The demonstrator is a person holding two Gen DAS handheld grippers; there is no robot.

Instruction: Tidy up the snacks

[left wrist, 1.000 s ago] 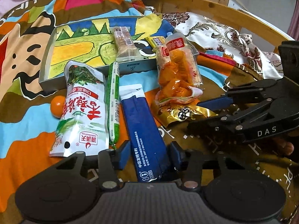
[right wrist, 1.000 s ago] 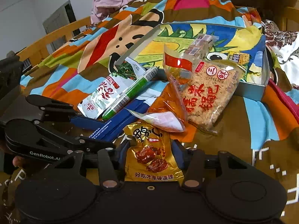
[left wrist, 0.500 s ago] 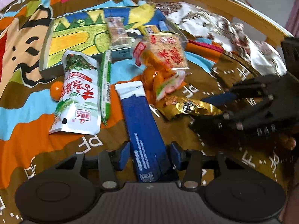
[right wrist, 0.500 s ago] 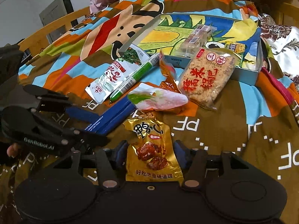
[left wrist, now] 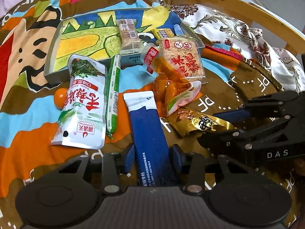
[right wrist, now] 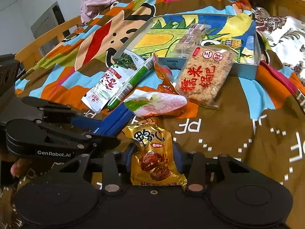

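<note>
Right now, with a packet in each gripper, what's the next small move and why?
Probably lift both packets toward the open tin box. The left gripper, jaws just closing, pinches the blue packet; the right gripper pinches the gold packet; the box holds few snacks.

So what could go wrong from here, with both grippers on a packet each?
The left gripper, whose fingers have just been closing, pinches only the near end of the long blue packet, so it may droop or slip. The gold packet in the right gripper looks glossy and could slide out. The two grippers sit close together, so lifting both could knock them.
</note>
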